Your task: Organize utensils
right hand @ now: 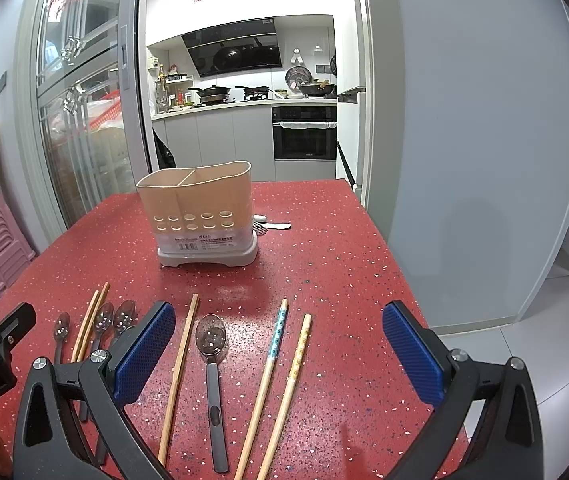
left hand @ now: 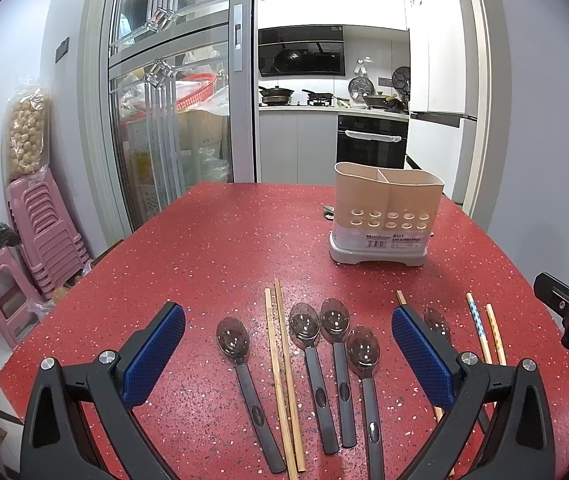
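Observation:
A beige two-compartment utensil holder (left hand: pixel 386 216) (right hand: pixel 200 216) stands upright on the red speckled table (left hand: pixel 212 240) (right hand: pixel 324 240). Several dark-handled spoons (left hand: pixel 312 364) and wooden chopsticks (left hand: pixel 284 380) lie in a row near the front edge. In the right wrist view one spoon (right hand: pixel 212 368), a plain chopstick (right hand: pixel 178 376) and two patterned chopsticks (right hand: pixel 280 384) lie ahead. My left gripper (left hand: pixel 288 344) is open and empty above the spoons. My right gripper (right hand: pixel 278 344) is open and empty above the patterned chopsticks.
Metal utensils (right hand: pixel 270 225) lie behind the holder. Pink stacked stools (left hand: pixel 40 236) stand left of the table. A glass sliding door (left hand: pixel 164 100) and the kitchen lie beyond. The table's right edge (right hand: pixel 396 264) drops to grey floor.

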Demonstrator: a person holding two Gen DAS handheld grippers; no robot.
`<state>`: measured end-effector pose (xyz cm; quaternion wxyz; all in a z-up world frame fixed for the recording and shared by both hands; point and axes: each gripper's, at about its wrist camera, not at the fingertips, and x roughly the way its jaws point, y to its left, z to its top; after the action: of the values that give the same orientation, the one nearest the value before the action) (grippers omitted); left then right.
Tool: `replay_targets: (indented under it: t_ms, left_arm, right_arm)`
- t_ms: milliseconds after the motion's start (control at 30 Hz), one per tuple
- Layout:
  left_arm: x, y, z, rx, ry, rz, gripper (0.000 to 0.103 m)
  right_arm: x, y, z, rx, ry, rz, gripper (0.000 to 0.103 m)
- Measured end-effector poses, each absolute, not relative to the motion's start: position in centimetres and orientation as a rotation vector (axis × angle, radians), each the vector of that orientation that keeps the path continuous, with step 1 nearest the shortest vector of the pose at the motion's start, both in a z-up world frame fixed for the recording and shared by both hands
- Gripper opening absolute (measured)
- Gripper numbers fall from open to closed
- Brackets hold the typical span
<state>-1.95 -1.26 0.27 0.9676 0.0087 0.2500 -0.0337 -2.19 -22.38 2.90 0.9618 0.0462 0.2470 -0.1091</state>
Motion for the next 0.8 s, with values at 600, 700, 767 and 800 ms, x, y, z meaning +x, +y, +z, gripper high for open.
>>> replay_targets:
  t_ms: [600,700,767,800]
  left_arm:
    - [-1.99,-1.29,0.19,0.019,0.511,-0.068,0.103]
    - [-1.99,-1.26,0.2,0.019,0.511,-0.07,0.103]
    - [-1.97,-1.24,0.22,0.019,0.51,-0.07,0.103]
    - [-1.95,-1.24,0.22,0.019,0.51,-0.069,0.103]
  right_arm:
    - [-2.23,-22.56,2.7,0.102,0.508,-0.22,0.103]
    - [-2.2,-22.52,2.72,0.101,0.509,-0.22,0.103]
    - [-2.19,-22.5,2.73,0.101,0.509,-0.22,0.103]
    - [-2.24,-22.53,2.71,0.102,0.51,-0.22,0.103]
